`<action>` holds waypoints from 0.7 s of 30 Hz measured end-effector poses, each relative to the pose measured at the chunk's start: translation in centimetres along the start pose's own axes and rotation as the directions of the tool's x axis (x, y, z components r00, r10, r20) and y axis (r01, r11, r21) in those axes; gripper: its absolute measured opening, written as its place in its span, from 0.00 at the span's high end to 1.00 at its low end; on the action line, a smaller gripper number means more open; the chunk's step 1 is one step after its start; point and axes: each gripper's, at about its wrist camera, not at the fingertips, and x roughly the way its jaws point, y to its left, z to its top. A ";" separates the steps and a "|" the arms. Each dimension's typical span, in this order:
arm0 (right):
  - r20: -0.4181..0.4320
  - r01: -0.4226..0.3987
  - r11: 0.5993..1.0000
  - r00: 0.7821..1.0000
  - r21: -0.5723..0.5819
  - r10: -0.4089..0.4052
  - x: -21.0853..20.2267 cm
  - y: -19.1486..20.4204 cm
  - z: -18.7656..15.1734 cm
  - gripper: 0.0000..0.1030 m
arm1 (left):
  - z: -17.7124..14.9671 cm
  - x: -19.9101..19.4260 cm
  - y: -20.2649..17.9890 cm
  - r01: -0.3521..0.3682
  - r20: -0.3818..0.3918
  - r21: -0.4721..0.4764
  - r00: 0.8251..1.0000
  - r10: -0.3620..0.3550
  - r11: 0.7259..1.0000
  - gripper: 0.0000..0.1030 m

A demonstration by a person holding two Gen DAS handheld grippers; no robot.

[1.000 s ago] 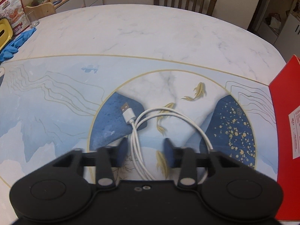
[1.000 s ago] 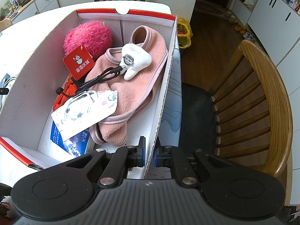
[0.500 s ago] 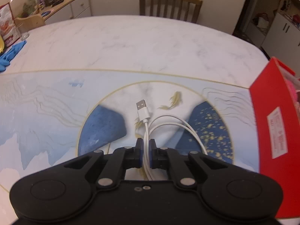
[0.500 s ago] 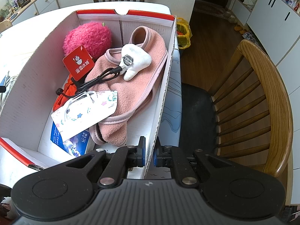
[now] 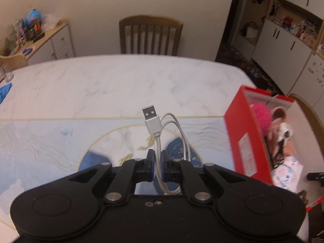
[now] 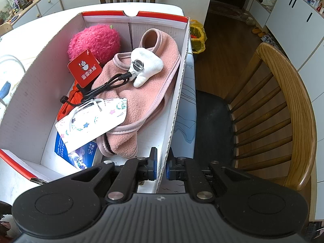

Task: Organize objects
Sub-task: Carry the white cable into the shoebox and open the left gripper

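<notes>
1. Left wrist view: the left tongs (image 5: 158, 167) are clamped on a coiled white USB cable (image 5: 160, 133), gripping the bundled strands near the coil's middle. The cable hangs clear above the patterned tabletop (image 5: 50, 139), its USB plug (image 5: 150, 117) sticking up past the fingertips and 2 loops arching to the right. The red box (image 5: 246, 139) stands on the tabletop off to the right, well apart from the cable.

2. Handling, as a judgement: the cable looks light, limp and smooth, so the loops will sway and may slip or uncoil. Pinching all strands together at mid-coil, as here, seems the surest hold; the plug alone would let the rest dangle.

3. Right wrist view: the right tongs (image 6: 161, 167) are closed on the box's near right wall (image 6: 178, 105), steadying it. Inside lie a pink plush ball (image 6: 95, 40), a pink fleece garment (image 6: 141, 93), a black cable (image 6: 107, 85) and a patterned face mask (image 6: 93, 121). Free room for the white cable looks best on top of the fleece.
</notes>
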 end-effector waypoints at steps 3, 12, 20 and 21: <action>0.000 0.000 1.000 1.000 0.000 0.000 0.0 0.0 0.0 0.92 | 0.7 -1.3 -1.0 0.026 0.037 0.023 0.999 -0.027 0.999 0.97; 0.001 -0.001 1.000 1.000 0.000 0.001 0.0 0.0 0.0 0.92 | 3.1 -5.7 -5.2 0.143 0.147 0.103 0.977 -0.157 0.984 0.97; 0.002 -0.001 1.000 1.000 0.001 0.001 0.0 0.0 -0.1 0.92 | 4.8 -7.8 -9.4 0.286 0.178 0.185 0.931 -0.318 0.940 0.97; 0.002 -0.001 1.000 1.000 0.001 0.001 0.0 0.0 -0.1 0.92 | 4.8 -7.6 -10.1 0.302 0.169 0.201 0.926 -0.337 0.932 0.97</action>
